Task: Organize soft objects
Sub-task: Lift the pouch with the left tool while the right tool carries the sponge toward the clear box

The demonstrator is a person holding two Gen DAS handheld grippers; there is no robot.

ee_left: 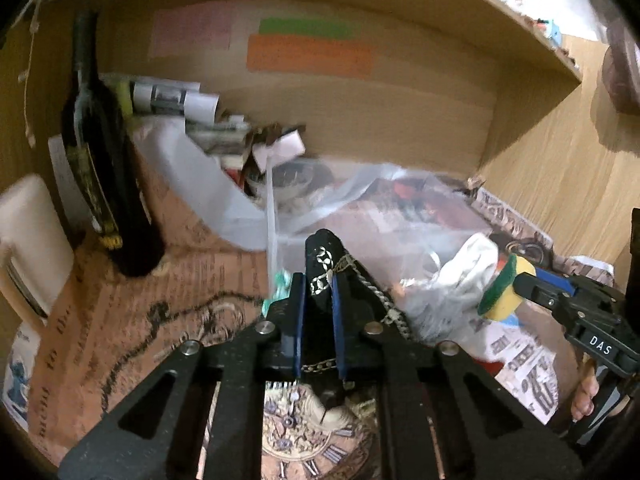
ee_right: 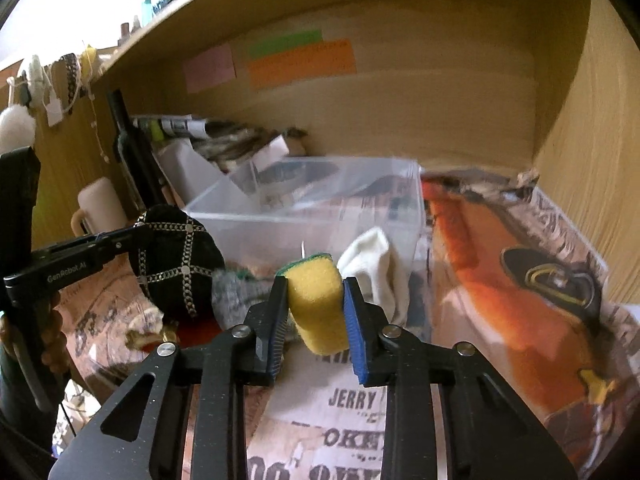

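My left gripper (ee_left: 319, 280) is shut on a black cloth pouch with silver chain trim (ee_left: 326, 258); the pouch also shows round in the right wrist view (ee_right: 176, 260). My right gripper (ee_right: 316, 292) is shut on a yellow sponge with a green scrub side (ee_right: 316, 300); the sponge also shows in the left wrist view (ee_left: 505, 286). Both hold their objects just in front of a clear plastic bin (ee_right: 304, 208). A white sock (ee_right: 376, 260) and a grey cloth (ee_right: 232, 288) lie in the bin.
A dark wine bottle (ee_left: 100, 152) stands at the left by a cream mug (ee_left: 28, 232). Rolled papers and clutter (ee_left: 208, 120) sit behind the bin. Wooden shelf walls enclose the space; newspaper-print paper (ee_right: 344, 432) covers the surface.
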